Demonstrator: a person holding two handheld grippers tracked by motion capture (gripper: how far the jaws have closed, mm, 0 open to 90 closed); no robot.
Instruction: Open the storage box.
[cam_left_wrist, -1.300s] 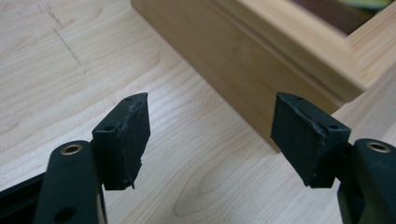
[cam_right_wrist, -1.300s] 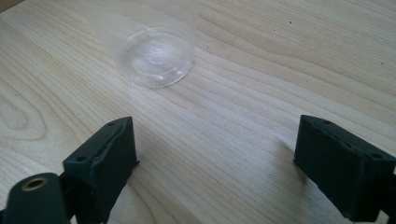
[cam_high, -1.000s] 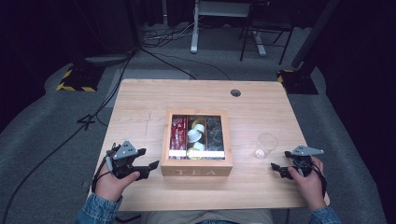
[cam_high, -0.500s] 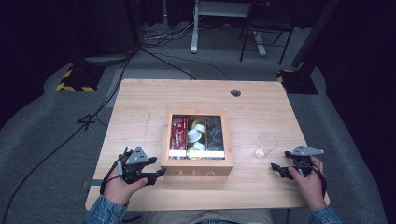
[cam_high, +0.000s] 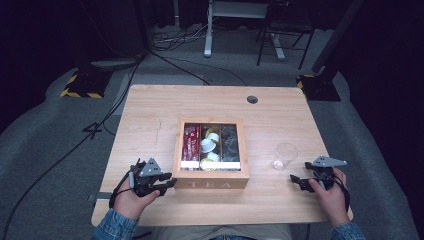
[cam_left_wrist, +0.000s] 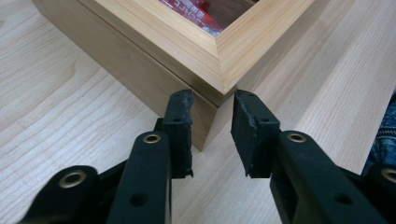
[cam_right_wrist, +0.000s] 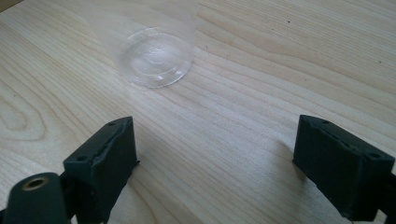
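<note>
In the high view, a wooden tea box (cam_high: 210, 175) marked "TEA" on its front wall sits at the middle of the pale wood worktop (cam_high: 150, 110), its three compartments holding red packets at the left, white and yellow-green pods in the middle and dark items at the right. The left gripper (cam_high: 167, 184) lies on the worktop just beside the box's front left corner, held in a hand (cam_high: 131, 196) with a denim sleeve. A clear plastic cup (cam_high: 284, 156) stands upright to the right of the box, and the right gripper (cam_high: 296, 181) rests near the cup, on the person's side of it. In the left gripper view, the two black fingers (cam_left_wrist: 180, 133) stand slightly apart, holding nothing, with the corner of the tea box (cam_left_wrist: 205, 51) right ahead of the gap between them. In the right gripper view, the fingers (cam_right_wrist: 105, 161) are spread wide over bare wood, and the clear plastic cup (cam_right_wrist: 152, 46) stands just beyond them.
</note>
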